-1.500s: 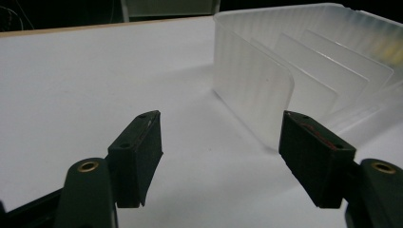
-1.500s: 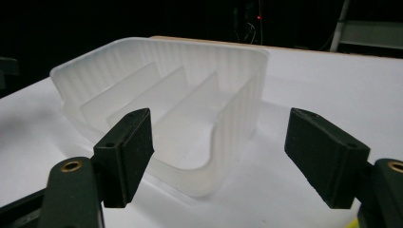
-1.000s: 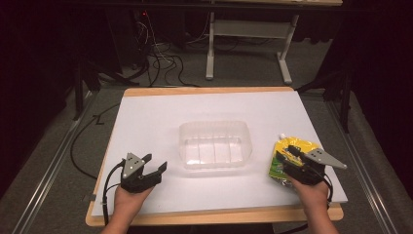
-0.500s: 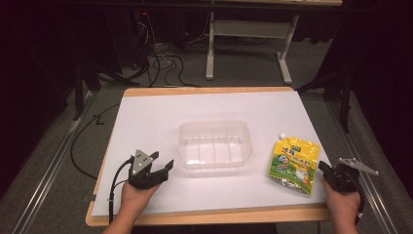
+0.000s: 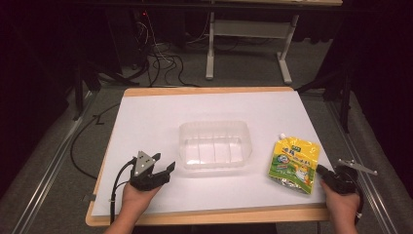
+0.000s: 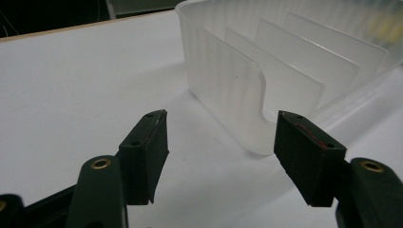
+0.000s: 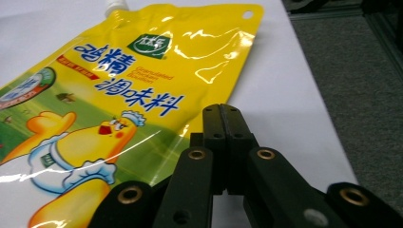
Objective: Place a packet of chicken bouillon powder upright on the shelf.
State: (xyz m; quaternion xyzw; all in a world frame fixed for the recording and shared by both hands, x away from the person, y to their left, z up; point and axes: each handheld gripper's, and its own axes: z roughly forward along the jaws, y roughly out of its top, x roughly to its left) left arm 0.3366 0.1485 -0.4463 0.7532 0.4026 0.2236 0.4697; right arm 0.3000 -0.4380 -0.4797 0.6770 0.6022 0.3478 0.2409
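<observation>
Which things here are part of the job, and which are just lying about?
In the job: yellow seasoning pouch, clear plastic container, left gripper, right gripper.
Lying about: cables and a table frame on the floor beyond the white board.

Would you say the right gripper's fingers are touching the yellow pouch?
Cannot tell: in the right gripper view the shut right gripper overlaps the yellow pouch edge, hiding any gap.

A: In the right gripper view the yellow pouch (image 7: pixel 128 95) runs off the left and bottom edges, and the black jaws cover part of its lower right side

B: In the left gripper view the clear tub (image 6: pixel 285 61) is cut off at the top and right edges. The small print on the pouch in the high view is too small to read
</observation>
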